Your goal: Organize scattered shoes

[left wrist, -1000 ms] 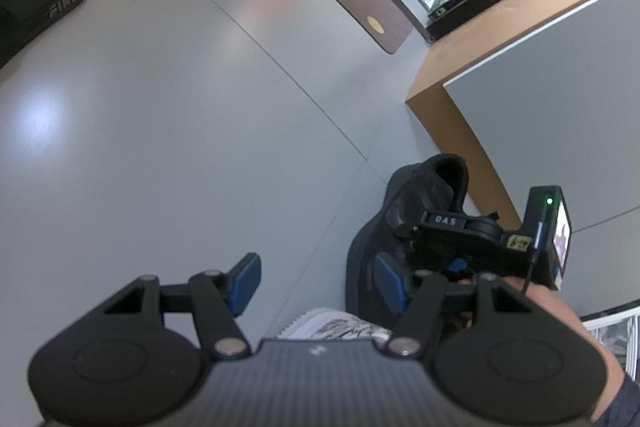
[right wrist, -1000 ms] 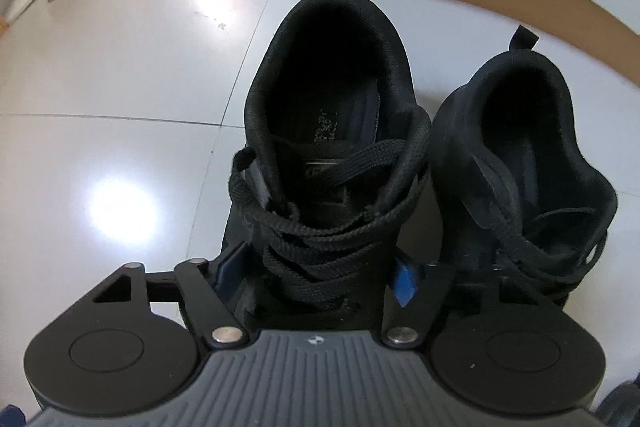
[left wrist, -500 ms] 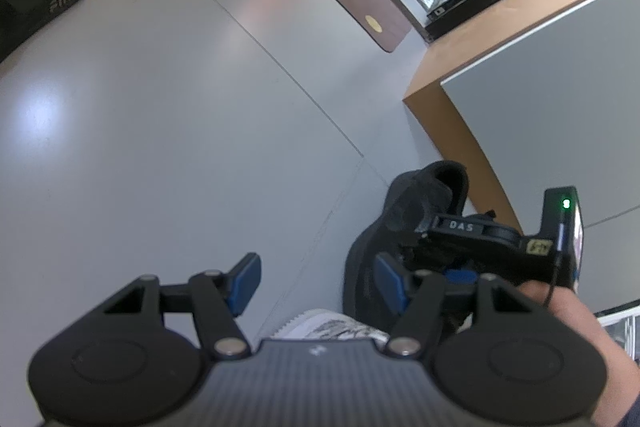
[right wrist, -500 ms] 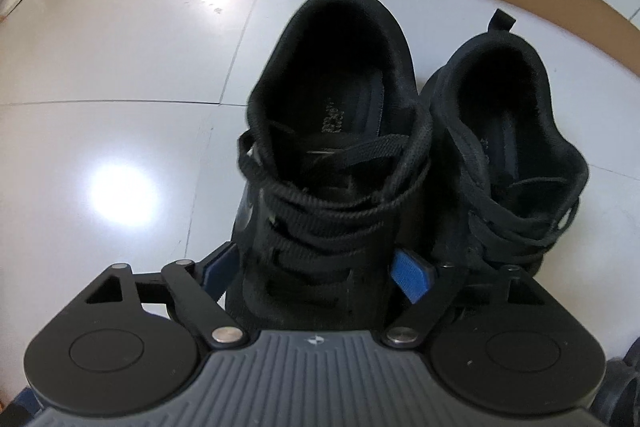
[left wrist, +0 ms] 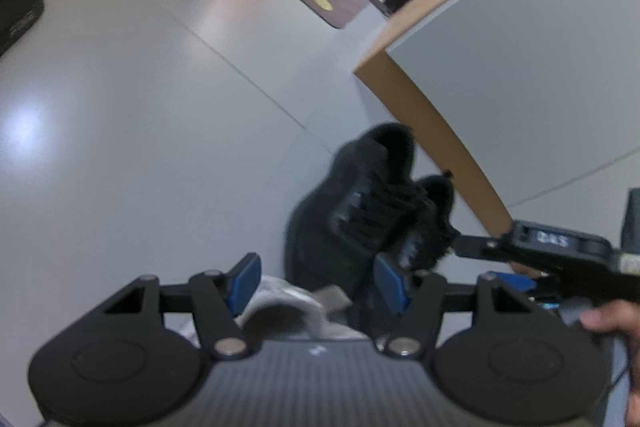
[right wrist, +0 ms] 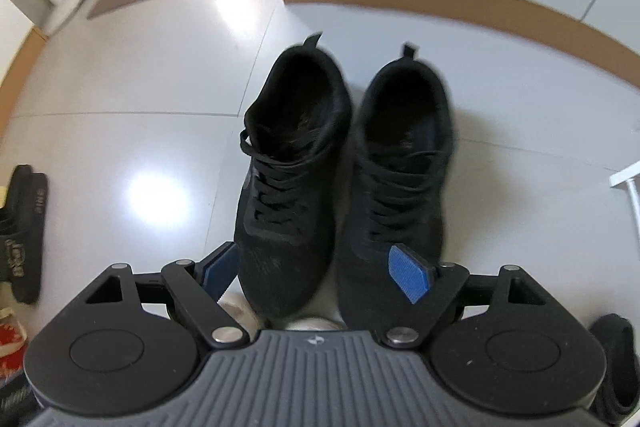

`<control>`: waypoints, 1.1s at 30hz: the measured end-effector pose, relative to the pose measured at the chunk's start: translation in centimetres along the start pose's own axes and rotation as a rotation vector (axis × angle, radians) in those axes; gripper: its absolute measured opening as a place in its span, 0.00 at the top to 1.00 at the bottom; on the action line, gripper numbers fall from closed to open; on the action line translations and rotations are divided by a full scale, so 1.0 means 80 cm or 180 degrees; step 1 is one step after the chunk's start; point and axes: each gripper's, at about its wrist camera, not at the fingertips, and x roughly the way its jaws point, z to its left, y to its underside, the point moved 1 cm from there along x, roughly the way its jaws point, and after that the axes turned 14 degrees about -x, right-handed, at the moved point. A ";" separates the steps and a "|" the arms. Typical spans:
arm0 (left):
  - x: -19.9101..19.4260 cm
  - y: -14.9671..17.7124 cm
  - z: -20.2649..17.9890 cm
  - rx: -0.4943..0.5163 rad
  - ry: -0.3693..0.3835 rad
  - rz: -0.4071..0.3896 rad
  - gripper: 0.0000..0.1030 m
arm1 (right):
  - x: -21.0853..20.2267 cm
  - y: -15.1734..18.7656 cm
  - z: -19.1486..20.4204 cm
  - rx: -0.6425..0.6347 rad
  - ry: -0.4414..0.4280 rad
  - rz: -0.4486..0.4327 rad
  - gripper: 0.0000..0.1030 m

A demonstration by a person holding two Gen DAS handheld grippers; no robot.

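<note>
On the pale tiled floor (right wrist: 132, 75) by the brown skirting, the black sneakers (right wrist: 340, 179) stand paired; both the right gripper (right wrist: 316, 273) and the left gripper (left wrist: 316, 281) are wide and empty, so the next move is probably fetching the black slides (right wrist: 22, 231).

My right wrist camera looks steeply down, close above black sneaker pair (right wrist: 340, 171). My left wrist camera angles down from their side, further off. Both share sneakers (left wrist: 360, 223), floor, brown baseboard (right wrist: 460, 3).

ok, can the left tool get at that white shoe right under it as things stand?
Probably yes. The left tool is open and empty, the white shoe sits just below between its fingers, nothing on top. The black sneakers crowd its right side, though.
</note>
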 end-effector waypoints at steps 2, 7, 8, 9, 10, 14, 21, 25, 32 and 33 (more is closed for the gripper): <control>-0.006 0.001 -0.023 0.0190 -0.0042 0.0117 0.36 | -0.015 0.012 -0.014 0.0069 0.0009 -0.0057 0.17; -0.033 0.006 -0.080 0.0542 -0.0096 0.0210 0.36 | -0.087 0.054 -0.044 0.0342 0.0023 -0.0314 0.17; -0.044 0.009 -0.095 0.0648 -0.0109 0.0185 0.36 | -0.101 0.061 -0.050 0.0402 0.0031 -0.0372 0.17; -0.055 0.011 -0.109 0.0748 -0.0118 0.0177 0.33 | -0.116 0.069 -0.056 0.0463 0.0039 -0.0429 0.17; -0.066 0.014 -0.124 0.0845 -0.0130 0.0173 0.31 | -0.128 0.076 -0.062 0.0537 0.0034 -0.0453 0.17; -0.098 0.033 -0.179 0.1186 -0.0227 0.0280 0.27 | -0.168 0.109 -0.077 0.0780 0.0082 -0.0425 0.17; -0.153 0.087 -0.252 0.1676 -0.0255 0.0438 0.10 | -0.247 0.173 -0.071 0.0930 0.0289 -0.0545 0.17; -0.179 0.117 -0.268 0.1815 -0.0333 0.0437 0.03 | -0.289 0.206 -0.060 0.0965 0.0264 -0.0736 0.04; -0.213 0.166 -0.270 0.1834 -0.0318 0.0536 0.00 | -0.339 0.278 -0.045 0.1117 0.0383 -0.0902 0.00; -0.216 0.171 -0.267 0.1831 -0.0330 0.0539 0.00 | -0.346 0.287 -0.044 0.1141 0.0392 -0.0921 0.00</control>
